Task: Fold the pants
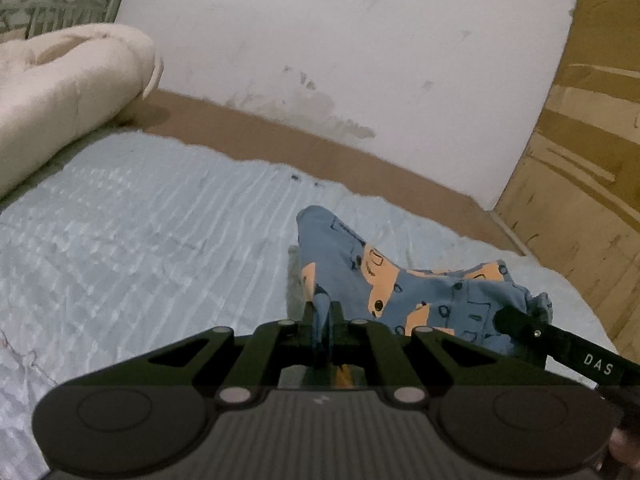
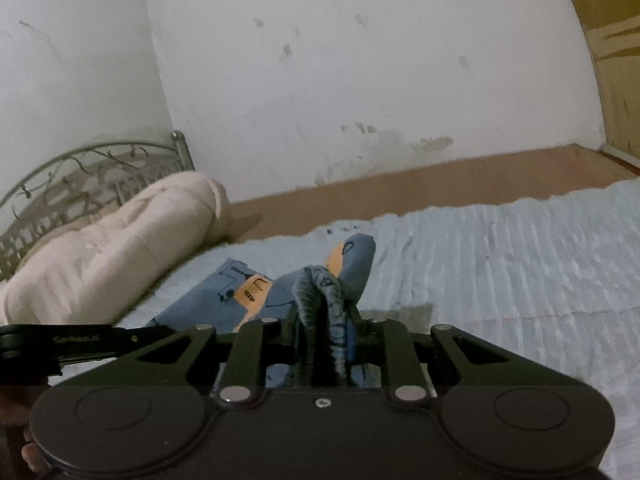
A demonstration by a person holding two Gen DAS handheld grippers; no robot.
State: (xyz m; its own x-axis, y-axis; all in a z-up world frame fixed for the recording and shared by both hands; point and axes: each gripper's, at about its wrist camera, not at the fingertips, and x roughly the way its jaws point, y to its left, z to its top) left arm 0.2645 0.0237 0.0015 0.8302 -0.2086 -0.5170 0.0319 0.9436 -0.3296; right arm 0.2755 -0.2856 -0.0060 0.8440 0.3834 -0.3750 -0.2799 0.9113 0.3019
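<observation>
The blue pants [image 1: 404, 292] with orange patches are lifted off the light blue bedsheet [image 1: 140, 240] and hang between my two grippers. My left gripper [image 1: 322, 314] is shut on a thin fold of the blue cloth. In the left wrist view the right gripper [image 1: 516, 322] comes in from the right, clamped on the gathered edge. In the right wrist view my right gripper [image 2: 324, 320] is shut on a thick ribbed bunch of the pants [image 2: 240, 292], while one leg trails down onto the sheet. The left gripper [image 2: 84, 340] shows at the left edge.
A rolled cream blanket [image 1: 60, 92] lies at the head of the bed in front of a metal headboard [image 2: 80, 172]. A white wall [image 1: 340, 40] runs along the far side, past a brown strip of mattress [image 1: 280, 132]. A wooden wardrobe [image 1: 592, 160] stands at the right.
</observation>
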